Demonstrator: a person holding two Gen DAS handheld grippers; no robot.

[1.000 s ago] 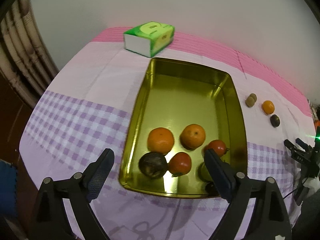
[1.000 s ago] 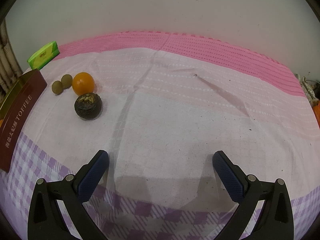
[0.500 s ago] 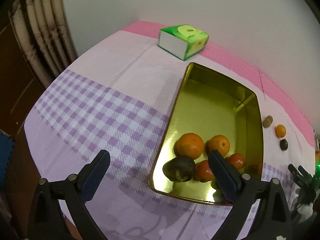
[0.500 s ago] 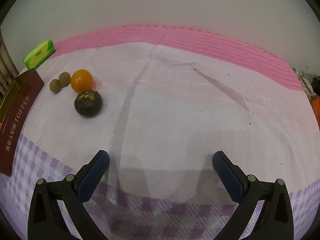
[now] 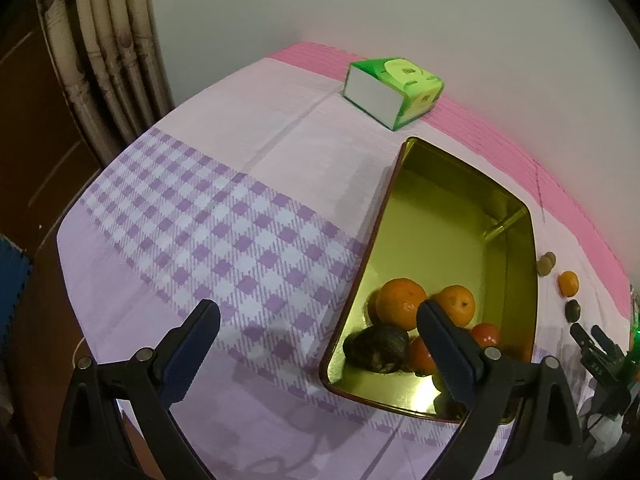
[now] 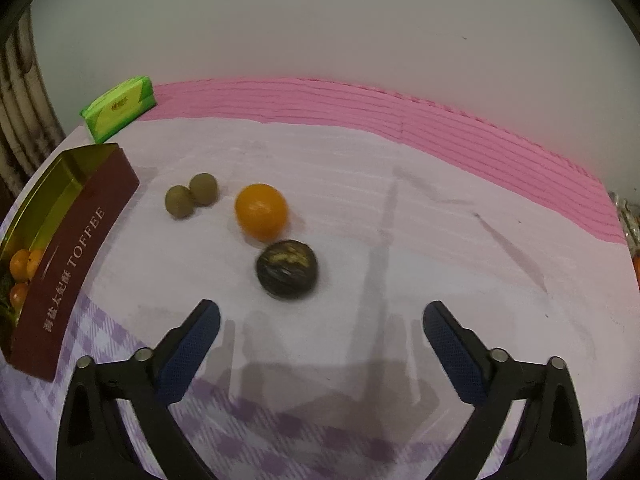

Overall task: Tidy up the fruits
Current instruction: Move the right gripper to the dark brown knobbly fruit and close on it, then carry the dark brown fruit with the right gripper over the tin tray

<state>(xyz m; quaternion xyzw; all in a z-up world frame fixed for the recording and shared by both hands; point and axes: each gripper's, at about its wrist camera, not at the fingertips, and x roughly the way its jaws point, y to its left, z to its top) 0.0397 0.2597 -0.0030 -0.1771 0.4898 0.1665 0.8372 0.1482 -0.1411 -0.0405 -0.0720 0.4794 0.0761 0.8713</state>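
A gold tin [image 5: 516, 240] holds two oranges [image 5: 400, 302], red tomatoes [image 5: 486, 334] and a dark fruit [image 5: 376, 346]. My left gripper [image 5: 316, 332] is open and empty above the checked cloth at the tin's left rim. Its right finger [image 5: 444, 348] hides part of the fruit. On the cloth to the tin's right lie a dark fruit [image 6: 287, 274], an orange [image 6: 261, 211] and two small green-brown fruits [image 6: 180, 201]. My right gripper [image 6: 320, 332] hovers just short of the dark fruit. Its jaws are closing with nothing between them.
A green tissue pack [image 5: 394, 90] sits at the back of the table near the wall. A curtain [image 5: 108, 56] hangs past the table's left edge. Black equipment [image 5: 596, 354] stands at the table's right edge. The tin's red side [image 6: 76, 248] reads TOFFEE.
The left gripper swung left, so the tin now sits at the right of its view. The right gripper moved left toward the loose fruits, and its jaws narrowed slightly.
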